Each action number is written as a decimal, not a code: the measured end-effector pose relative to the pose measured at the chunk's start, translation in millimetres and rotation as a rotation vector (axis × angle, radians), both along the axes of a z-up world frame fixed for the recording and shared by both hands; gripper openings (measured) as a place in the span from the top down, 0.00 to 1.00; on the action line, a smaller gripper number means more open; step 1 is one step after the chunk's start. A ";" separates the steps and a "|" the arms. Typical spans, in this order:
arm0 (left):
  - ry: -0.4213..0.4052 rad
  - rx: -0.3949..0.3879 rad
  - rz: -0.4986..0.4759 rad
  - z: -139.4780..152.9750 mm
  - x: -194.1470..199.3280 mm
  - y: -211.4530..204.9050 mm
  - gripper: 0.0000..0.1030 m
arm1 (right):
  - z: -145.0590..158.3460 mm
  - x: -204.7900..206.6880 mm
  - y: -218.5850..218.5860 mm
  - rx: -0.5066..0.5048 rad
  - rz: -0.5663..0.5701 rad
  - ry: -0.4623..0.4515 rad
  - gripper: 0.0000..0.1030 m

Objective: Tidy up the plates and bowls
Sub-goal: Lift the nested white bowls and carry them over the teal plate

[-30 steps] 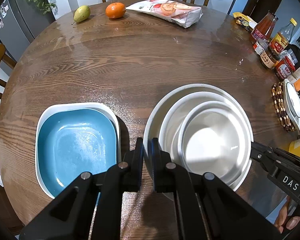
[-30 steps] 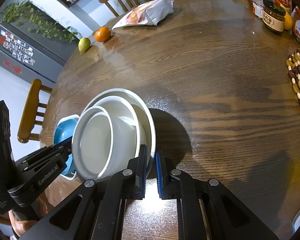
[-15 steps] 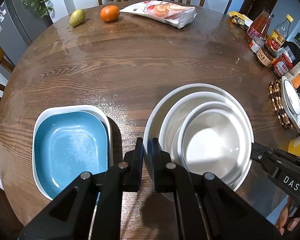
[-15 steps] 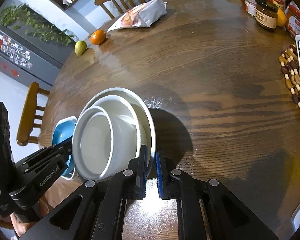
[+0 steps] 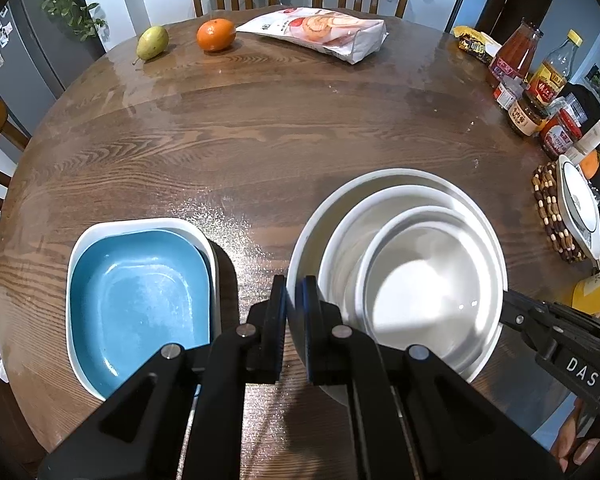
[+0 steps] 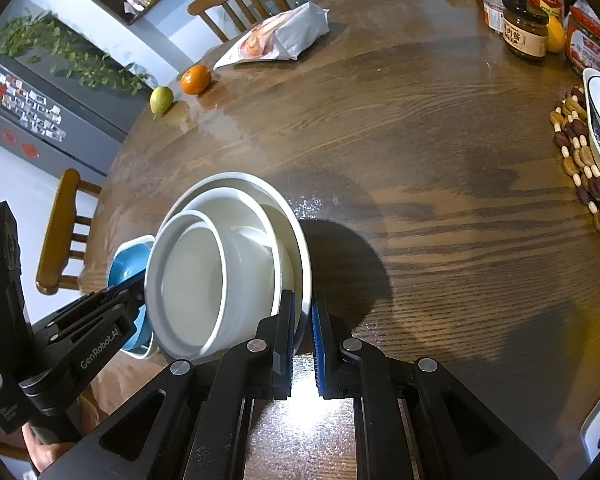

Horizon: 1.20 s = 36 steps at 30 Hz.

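Round dark wooden table point(image 5: 260, 128), viewed from both wrist cameras. Far edge: a green pear point(image 5: 153, 42), an orange mandarin point(image 5: 216, 34) and a white printed snack bag point(image 5: 320, 32). Right edge: a cluster of sauce bottles and jars point(image 5: 532, 80) and a brown beaded trivet point(image 5: 550, 212) bearing a white plate point(image 5: 578, 204). Near left: a blue rectangular dish with white rim point(image 5: 140, 300), flat on the table just left of the stack, with bare wood between them.

The stack of three nested white round bowls point(image 5: 400, 272) sits near right. The left gripper point(image 5: 294, 312) pinches the outermost bowl's left rim, jaws nearly closed on it. The right gripper point(image 6: 302, 340) clamps the opposite rim between blue-padded fingers point(image 6: 318, 340), jaws likewise narrow.

Compared with one second ago, the blue dish lies slightly farther left in the left view and the far objects sit lower in frame; the grips on the rim are unchanged.

Both tools reach forward over the near table edge, converging on the stack from opposite sides.
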<state>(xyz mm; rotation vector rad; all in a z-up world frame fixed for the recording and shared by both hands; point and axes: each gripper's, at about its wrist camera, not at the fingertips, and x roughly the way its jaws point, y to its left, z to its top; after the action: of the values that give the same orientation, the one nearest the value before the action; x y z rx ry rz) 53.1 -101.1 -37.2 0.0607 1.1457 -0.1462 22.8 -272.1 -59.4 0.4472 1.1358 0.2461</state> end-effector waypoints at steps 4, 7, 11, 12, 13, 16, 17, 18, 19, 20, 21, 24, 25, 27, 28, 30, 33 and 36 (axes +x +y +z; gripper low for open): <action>-0.009 -0.003 0.004 3.6 -0.7 0.7 0.97 | 3.1 -1.0 0.2 0.000 0.000 -0.008 0.89; -0.013 -0.004 0.006 5.5 -0.9 1.7 0.97 | 5.8 -2.3 0.8 -0.003 0.002 -0.014 0.89; -0.021 -0.004 0.009 7.9 -2.0 2.5 0.97 | 7.9 -3.1 0.8 -0.001 0.004 -0.020 0.89; -0.021 -0.004 0.010 8.4 -2.4 2.7 0.97 | 8.4 -3.3 0.9 -0.001 0.004 -0.021 0.89; -0.023 -0.004 0.010 8.9 -2.4 3.1 0.97 | 8.5 -3.6 0.9 -0.002 0.005 -0.022 0.89; -0.028 -0.006 0.015 10.7 -3.6 4.1 0.97 | 10.6 -4.3 2.3 -0.003 0.007 -0.026 0.89; -0.031 -0.005 0.016 11.8 -4.0 4.4 0.97 | 11.2 -4.3 2.8 -0.003 0.007 -0.027 0.89; -0.034 -0.006 0.018 12.7 -4.3 4.5 0.97 | 12.3 -4.3 3.4 -0.003 0.008 -0.030 0.89; -0.038 -0.008 0.020 14.0 -4.6 5.2 0.97 | 13.4 -4.2 4.5 -0.004 0.009 -0.032 0.89; -0.040 -0.008 0.021 14.9 -4.9 6.1 0.97 | 14.5 -3.9 5.0 -0.005 0.010 -0.035 0.89; -0.043 -0.009 0.023 15.9 -5.4 6.8 0.97 | 16.0 -3.8 5.8 -0.005 0.012 -0.039 0.89; -0.054 -0.011 0.031 19.4 -6.8 9.6 0.97 | 19.3 -3.4 8.2 -0.006 0.016 -0.047 0.89; -0.057 -0.013 0.034 20.4 -7.0 10.6 0.97 | 19.9 -3.6 8.5 -0.006 0.018 -0.050 0.89; -0.063 -0.014 0.039 22.7 -7.7 13.1 0.97 | 22.5 -3.2 10.6 -0.007 0.023 -0.056 0.89; -0.066 -0.015 0.041 23.2 -7.8 14.0 0.97 | 23.8 -2.8 11.6 -0.007 0.025 -0.059 0.89; -0.073 -0.015 0.048 25.6 -8.7 16.4 0.97 | 26.3 -2.4 13.6 -0.009 0.031 -0.065 0.89; -0.081 -0.017 0.058 28.6 -10.0 21.2 0.97 | 29.4 -1.2 17.5 -0.009 0.040 -0.071 0.89; -0.086 -0.019 0.072 31.3 -10.6 26.7 0.97 | 32.8 0.1 22.6 -0.010 0.051 -0.078 0.89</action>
<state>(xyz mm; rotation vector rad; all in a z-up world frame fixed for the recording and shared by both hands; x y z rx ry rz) 42.4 -74.3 -5.9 0.0082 1.0586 -0.0896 22.9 -249.5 -26.6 0.3972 1.0725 0.3000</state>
